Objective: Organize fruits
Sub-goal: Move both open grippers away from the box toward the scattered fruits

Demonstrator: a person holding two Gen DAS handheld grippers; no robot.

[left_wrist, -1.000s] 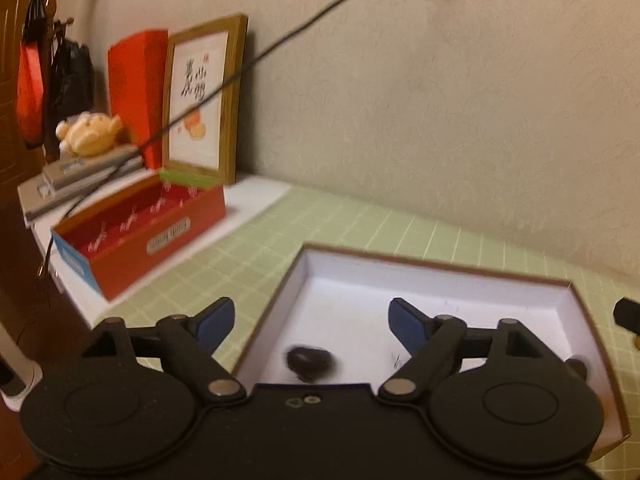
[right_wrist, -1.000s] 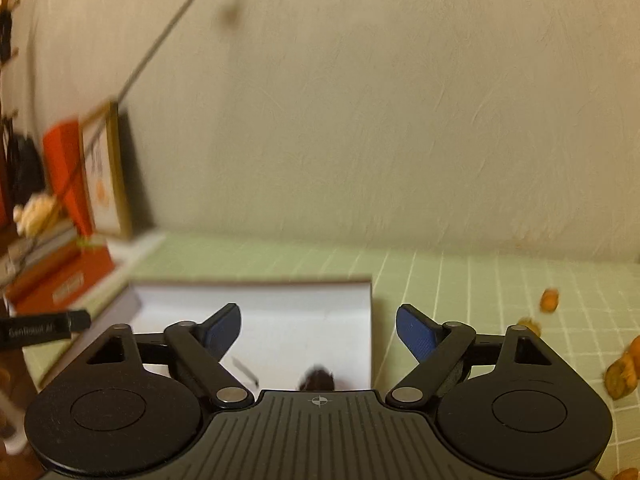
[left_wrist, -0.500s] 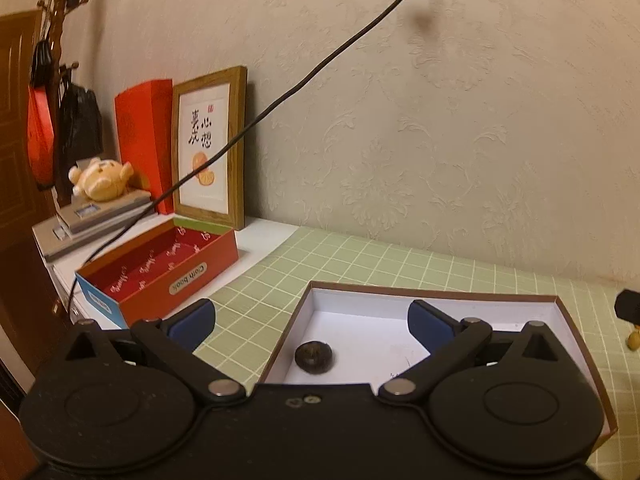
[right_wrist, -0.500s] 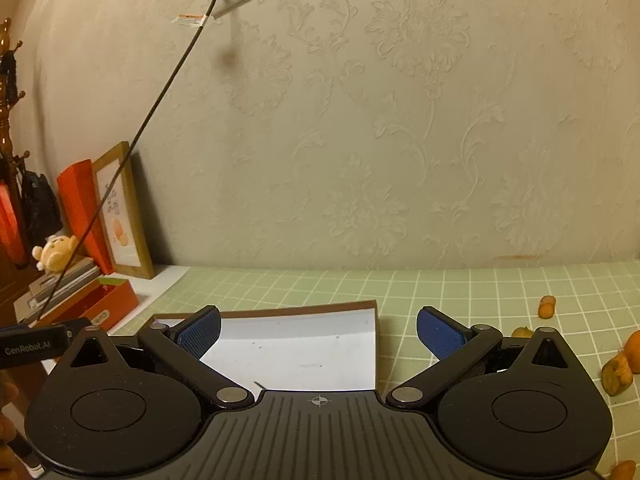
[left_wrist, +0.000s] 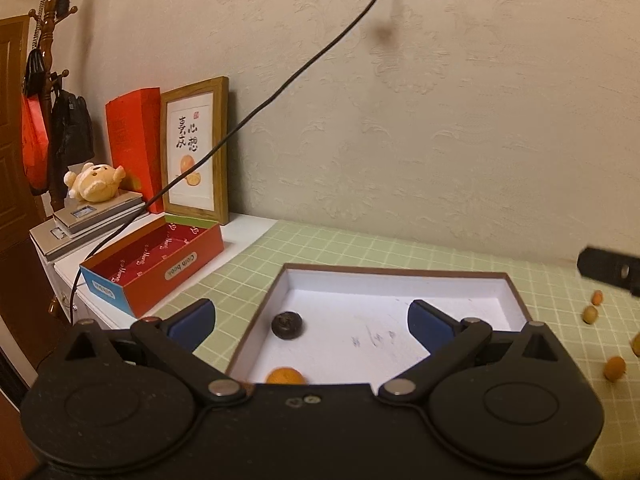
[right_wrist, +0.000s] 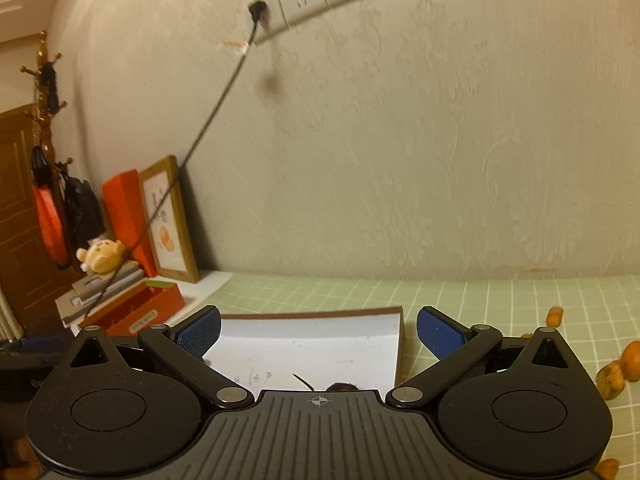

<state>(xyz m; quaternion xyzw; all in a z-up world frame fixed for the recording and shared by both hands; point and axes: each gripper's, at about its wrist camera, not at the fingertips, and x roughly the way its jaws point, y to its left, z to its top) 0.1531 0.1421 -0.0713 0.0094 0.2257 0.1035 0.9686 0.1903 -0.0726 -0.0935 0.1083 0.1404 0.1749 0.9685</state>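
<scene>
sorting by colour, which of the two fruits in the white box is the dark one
The dark fruit lying near the white box's left wall. It is almost black, while the orange fruit sits nearer the camera.

The desk (left_wrist: 360,248) has a green checked mat. On it sits a white box (left_wrist: 508,292), with small orange fruits (left_wrist: 615,368) at 3 o'clock.

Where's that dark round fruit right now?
In the left wrist view, the dark fruit lies inside the white box, near its left wall, beyond the orange fruit.
</scene>
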